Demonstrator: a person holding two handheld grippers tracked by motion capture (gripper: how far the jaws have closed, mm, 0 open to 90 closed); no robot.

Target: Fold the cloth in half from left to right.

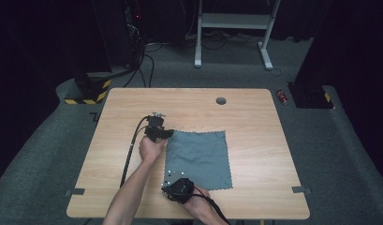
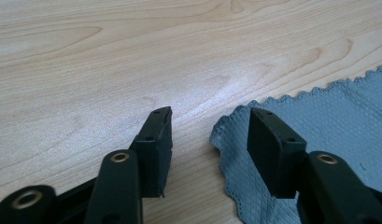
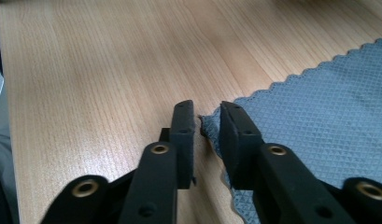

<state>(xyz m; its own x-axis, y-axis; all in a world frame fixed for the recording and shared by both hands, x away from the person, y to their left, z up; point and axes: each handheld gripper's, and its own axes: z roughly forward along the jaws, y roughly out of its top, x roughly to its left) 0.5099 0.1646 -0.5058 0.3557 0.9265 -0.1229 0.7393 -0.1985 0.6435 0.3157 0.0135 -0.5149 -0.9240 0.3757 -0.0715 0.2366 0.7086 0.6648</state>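
Dark curtains and grey carpet surround a light wooden table point(image 1: 133, 103), with a white frame standing on the floor beyond its far edge. On the table lies 1 grey cloth point(image 1: 198, 159), spread flat, roughly square, with scalloped edges; it sits a little toward the person's side of the middle.

From the high view, 2 forearms come in from the bottom. The left gripper point(image 1: 165, 134) is at the cloth's far left corner, its cable trailing back along the arm. The right gripper point(image 1: 173, 187) is at the near left corner, close to the table's front edge.

Along the left gripper point(image 2: 209, 126), the 2 jaws stand well apart: 1 rests over bare wood just beside the cloth point(image 2: 319, 121), the other over the cloth's corner, whose edge curls up slightly between them. Nothing is pinched here.

Along the right gripper point(image 3: 207, 123), the jaws are much nearer together, with a narrow gap left. The cloth's point(image 3: 319, 107) corner tip lifts off the wood and sits in that gap, beside the jaw on the cloth side; whether the pads already press it cannot be told.
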